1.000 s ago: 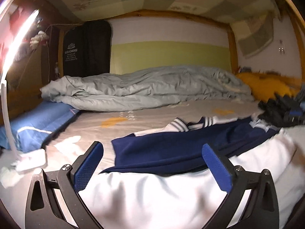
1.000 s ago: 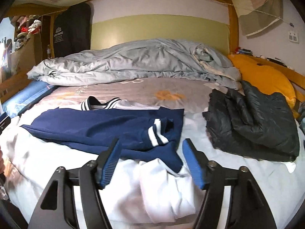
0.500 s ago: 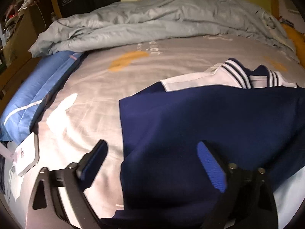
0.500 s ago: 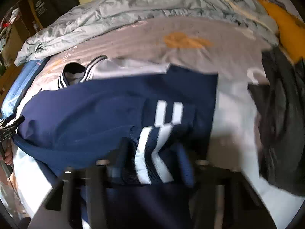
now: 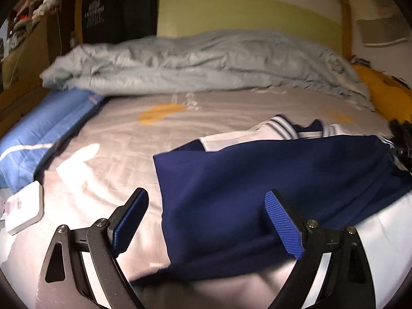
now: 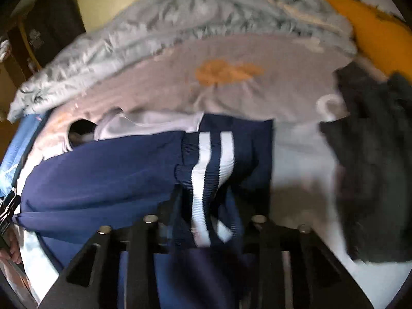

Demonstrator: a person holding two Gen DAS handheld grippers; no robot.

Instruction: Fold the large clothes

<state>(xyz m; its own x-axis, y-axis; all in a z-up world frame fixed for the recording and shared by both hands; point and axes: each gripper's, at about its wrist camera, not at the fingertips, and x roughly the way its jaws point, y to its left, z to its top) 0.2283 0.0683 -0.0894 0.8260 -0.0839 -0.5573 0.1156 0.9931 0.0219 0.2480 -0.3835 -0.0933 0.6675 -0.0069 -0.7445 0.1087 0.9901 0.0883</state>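
A navy jacket (image 5: 257, 180) with a white striped collar (image 5: 283, 128) lies spread on the grey bed sheet (image 5: 116, 154). My left gripper (image 5: 206, 221) is open just above the jacket's left edge, with navy cloth under its right finger and bare sheet under its left. In the right wrist view the jacket (image 6: 103, 175) has a sleeve folded across it. Its white-striped cuff (image 6: 206, 159) is bunched between the fingers of my right gripper (image 6: 208, 221), whose jaws are opening. The cloth hides the pads.
A crumpled grey duvet (image 5: 193, 61) fills the far end of the bed. A blue pillow (image 5: 46, 134) and a white device (image 5: 23, 211) lie at the left. A black padded jacket (image 6: 373, 167) and an orange pillow (image 6: 373, 31) lie at the right.
Both grippers moved forward and down over the navy jacket. The right one went from open above white cloth to closing around the striped cuff. The left one stayed open.
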